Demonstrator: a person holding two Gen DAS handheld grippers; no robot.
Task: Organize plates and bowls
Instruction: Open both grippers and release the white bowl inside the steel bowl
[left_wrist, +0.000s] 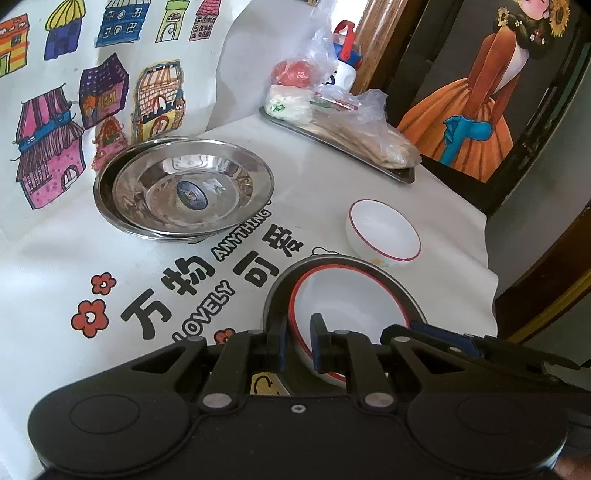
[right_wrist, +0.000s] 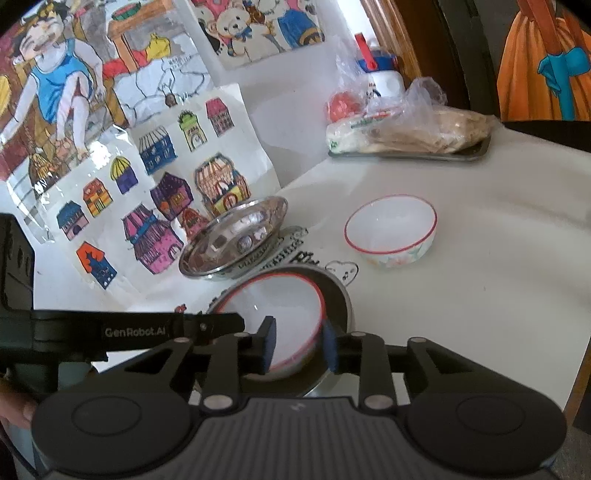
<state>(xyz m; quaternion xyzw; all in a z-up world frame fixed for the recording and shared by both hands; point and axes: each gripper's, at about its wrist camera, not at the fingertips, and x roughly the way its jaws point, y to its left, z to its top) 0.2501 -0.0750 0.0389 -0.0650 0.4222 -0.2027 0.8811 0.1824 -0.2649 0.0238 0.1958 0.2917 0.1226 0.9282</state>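
White porcelain with a red rim, the near bowl (left_wrist: 347, 314) sits inside a grey metal plate (left_wrist: 280, 291) directly ahead of both tools. The left hand-held gripper (left_wrist: 298, 341) pinches the plate's and bowl's near wall together, one blue pad outside and one inside. The right hand-held gripper (right_wrist: 300, 345) also straddles the bowl's rim, its pads (right_wrist: 269, 345) close to the wall, though whether they press it I cannot tell. A two-sided grip would likely keep the nested pair level for a lift.

Beyond and to the right, a second red-rimmed bowl (left_wrist: 384, 230) stands alone on the counter (left_wrist: 436, 206), probably the next to nest. Ahead to the left, two steel plates (left_wrist: 184, 188) are already stacked. Farthest off, a tray (left_wrist: 399, 173) holds bagged food.
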